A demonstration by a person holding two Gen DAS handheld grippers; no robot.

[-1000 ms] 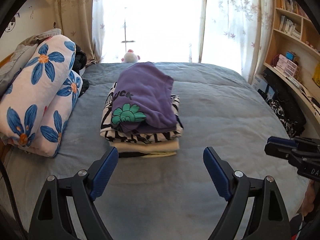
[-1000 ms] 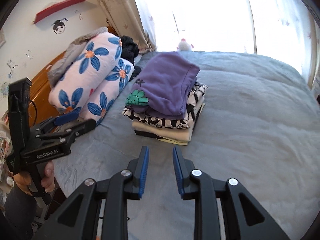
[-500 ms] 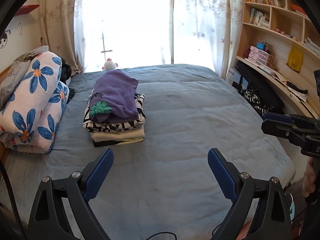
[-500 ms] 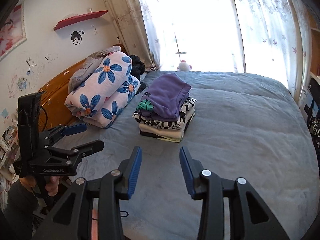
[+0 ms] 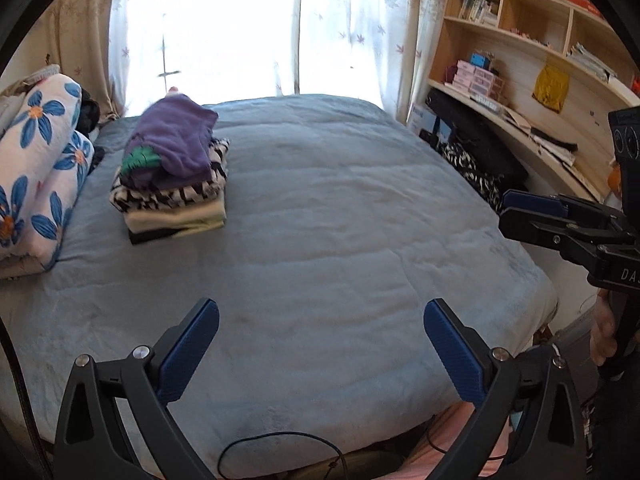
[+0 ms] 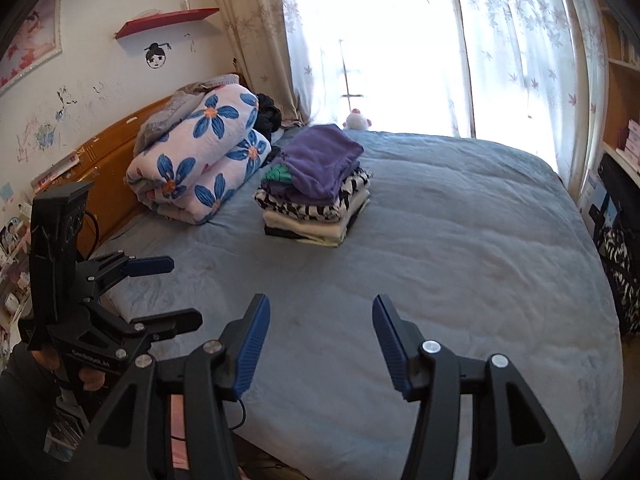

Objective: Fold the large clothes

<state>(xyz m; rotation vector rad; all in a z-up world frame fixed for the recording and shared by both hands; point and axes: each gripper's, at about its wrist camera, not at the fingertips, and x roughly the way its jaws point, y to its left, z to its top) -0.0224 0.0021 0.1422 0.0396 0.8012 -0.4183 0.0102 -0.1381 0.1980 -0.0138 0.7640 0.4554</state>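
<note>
Both tools empty, just opening; bed near edge cut off.

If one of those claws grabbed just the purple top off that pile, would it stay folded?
Probably not. The purple top looks soft and droops over the pile, so it would likely sag and unfold. It seems light. Lifting it may also tug the striped layer beneath.

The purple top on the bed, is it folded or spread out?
Folded. The purple top lies doubled into a compact bundle atop the stack of folded clothes.
</note>
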